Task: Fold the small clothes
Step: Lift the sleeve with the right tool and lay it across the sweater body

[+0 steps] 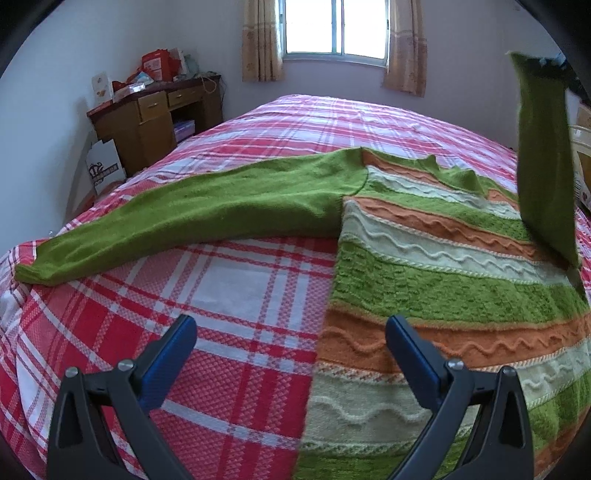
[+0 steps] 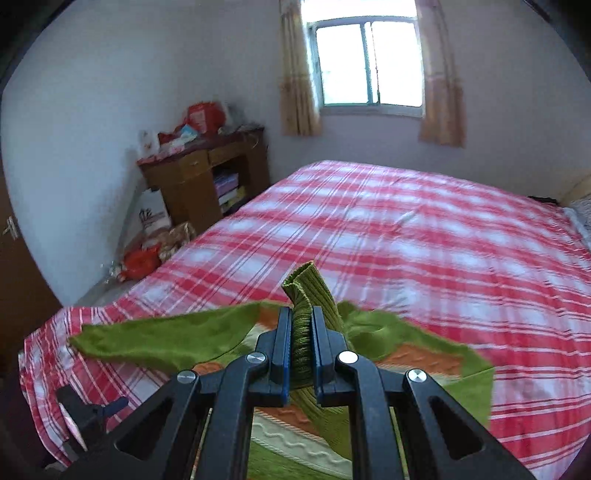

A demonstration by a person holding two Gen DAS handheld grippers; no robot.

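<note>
Left wrist view: left hand-held gripper (image 1: pixel 291 334) wide open, blue pads spread, nothing between them. It hovers low over the bed (image 1: pixel 236 280), which has a red-white plaid sheet. The left finger is over bare sheet, the right finger over the sweater's near left edge. Sweater (image 1: pixel 436 280) lies flat on the right half of the bed, striped green, orange and pale cream with wavy knit ridges. Its left sleeve (image 1: pixel 177 218), plain green, is stretched out flat to the left, cuff near the bed's left edge. Its right sleeve (image 1: pixel 543 155) is lifted upright at the far right, hanging taut from a dark clamp at its top end; lower end joins the sweater body. Wooden desk (image 1: pixel 147 122) stands in the back left corner with red bags and clutter on top. Window (image 1: pixel 334 27) with beige curtains sits centre back.

Right wrist view: right hand-held gripper (image 2: pixel 301 328) closed tight on the ribbed green cuff (image 2: pixel 304 291) of the right sleeve; the cuff sticks up past the fingertips, knit squeezed between the blue pads. Sweater body (image 2: pixel 291 435) is below, well under the gripper; the left sleeve (image 2: pixel 159 339) spreads to the left on the plaid bed (image 2: pixel 424 240). Left hand-held gripper (image 2: pixel 92 410) is partly seen at lower left. Desk (image 2: pixel 207 173), window (image 2: pixel 369 62) behind, slightly blurred.
</note>
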